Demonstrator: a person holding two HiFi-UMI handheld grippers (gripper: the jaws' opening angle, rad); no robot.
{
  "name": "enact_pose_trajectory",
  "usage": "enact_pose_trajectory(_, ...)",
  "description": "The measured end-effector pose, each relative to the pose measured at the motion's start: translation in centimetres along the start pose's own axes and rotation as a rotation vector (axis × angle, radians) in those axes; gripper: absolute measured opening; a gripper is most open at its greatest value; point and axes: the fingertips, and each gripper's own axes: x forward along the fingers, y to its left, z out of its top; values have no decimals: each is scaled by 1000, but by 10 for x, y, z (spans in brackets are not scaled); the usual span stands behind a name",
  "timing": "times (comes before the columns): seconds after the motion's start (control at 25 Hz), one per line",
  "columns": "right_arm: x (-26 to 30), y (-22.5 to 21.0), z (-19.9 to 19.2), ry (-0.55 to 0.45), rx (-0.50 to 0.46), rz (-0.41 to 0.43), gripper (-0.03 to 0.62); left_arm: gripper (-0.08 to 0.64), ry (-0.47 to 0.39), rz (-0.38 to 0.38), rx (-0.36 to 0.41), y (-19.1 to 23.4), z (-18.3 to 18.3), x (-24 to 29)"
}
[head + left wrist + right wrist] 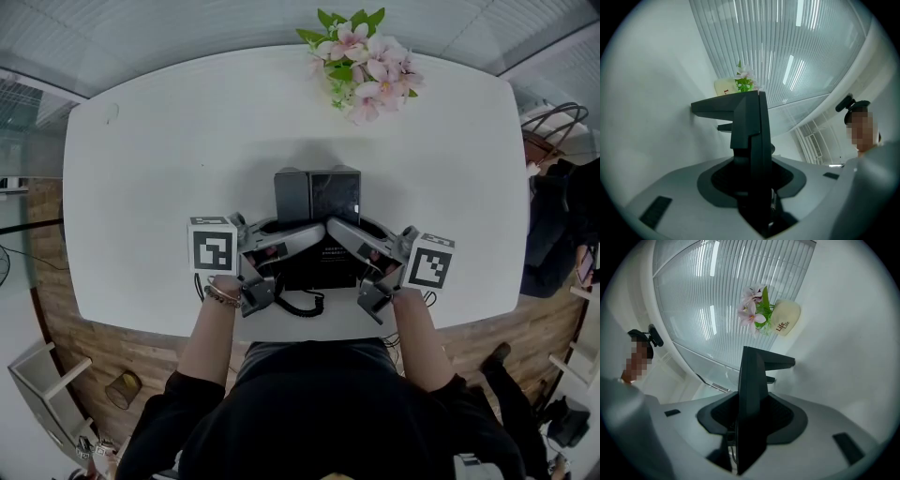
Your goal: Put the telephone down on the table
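Near the front edge of the white table [159,150], the black desk telephone [319,197] is clamped by both sides. The left hand-held gripper [298,234] and right hand-held gripper [349,234] each pinch one edge, likely to share its weight and keep it level. Whether its base already rests on the table, I cannot tell.

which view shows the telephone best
Head view: the telephone shows from above, with its screen and coiled cord. Each gripper view shows only a dark edge-on slab between its jaws.
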Motion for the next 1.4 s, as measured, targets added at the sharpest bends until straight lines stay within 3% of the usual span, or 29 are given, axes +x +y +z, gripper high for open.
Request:
enact_pose_trajectory(0.76, 3, 3, -1, -19, 33, -8, 196, 197, -23, 47, 12, 3, 3, -1)
enact_pose_trajectory(1.0, -3, -6, 3, -26, 0, -103, 214, 216, -34, 110, 69, 5, 6, -3)
enact_pose_trajectory(1.12, -1, -8, 4, -24, 7, -109, 259, 260, -40, 157, 125, 7, 11, -6)
enact_pose_trajectory(1.4, -5, -7, 7, -24, -69, -158, 244, 282, -47, 230, 204, 10, 13, -8)
